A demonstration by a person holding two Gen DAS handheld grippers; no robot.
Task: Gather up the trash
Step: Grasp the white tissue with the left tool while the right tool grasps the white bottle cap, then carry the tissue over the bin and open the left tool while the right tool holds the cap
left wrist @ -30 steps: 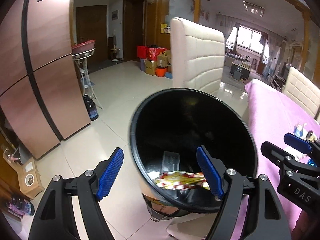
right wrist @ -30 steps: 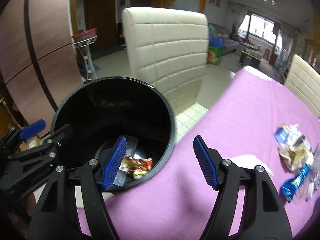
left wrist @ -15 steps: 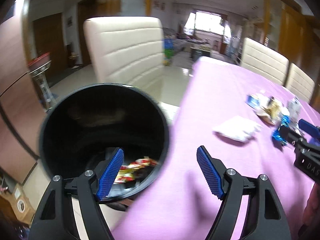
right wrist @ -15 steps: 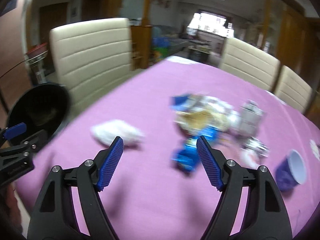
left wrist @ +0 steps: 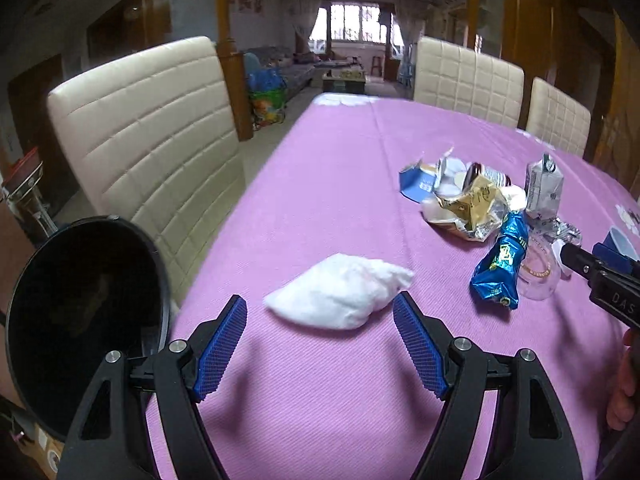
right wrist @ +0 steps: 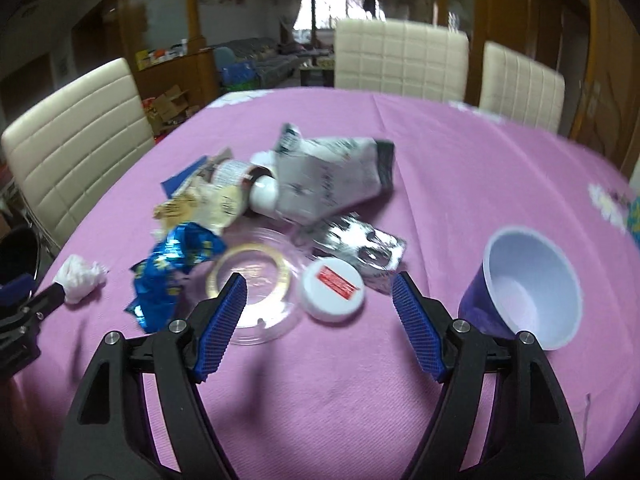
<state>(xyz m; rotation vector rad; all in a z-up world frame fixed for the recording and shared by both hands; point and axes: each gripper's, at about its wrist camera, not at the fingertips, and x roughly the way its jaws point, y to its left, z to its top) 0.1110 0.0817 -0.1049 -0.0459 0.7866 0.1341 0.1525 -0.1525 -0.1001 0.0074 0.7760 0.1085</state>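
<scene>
Both grippers hang empty over the tabletop (left wrist: pixel 328 184), pointing down at the litter: the left gripper (left wrist: pixel 320 344) has its jaws spread wide with nothing between the pads, and the right gripper (right wrist: pixel 319 326) is just as wide, its jaws having just been opening with nothing in them. I judge this to be the reach for a fresh piece, no grasp yet begun.

Taking things by size, the black bin (left wrist: pixel 80 320) stands off the tabletop's near edge, beside the cream chair (left wrist: pixel 140 140). On the purple cloth the main heap lies well to the right in the left view: a grey pouch (right wrist: pixel 332 176), a gold wrapper (left wrist: pixel 472 208), a blue wrapper (left wrist: pixel 500 268), and a purple cup (right wrist: pixel 524 288) lying tipped on its side (white inside showing). A white tissue wad (left wrist: pixel 340 296) sits apart, just ahead of the left jaws. A clear dish (right wrist: pixel 256 284) and a small white lid (right wrist: pixel 334 290) lie just ahead of the right jaws.

Next, each gripper probably needs to sink until the pads straddle its nearest piece, then close; the lid is flat and may slip.
</scene>
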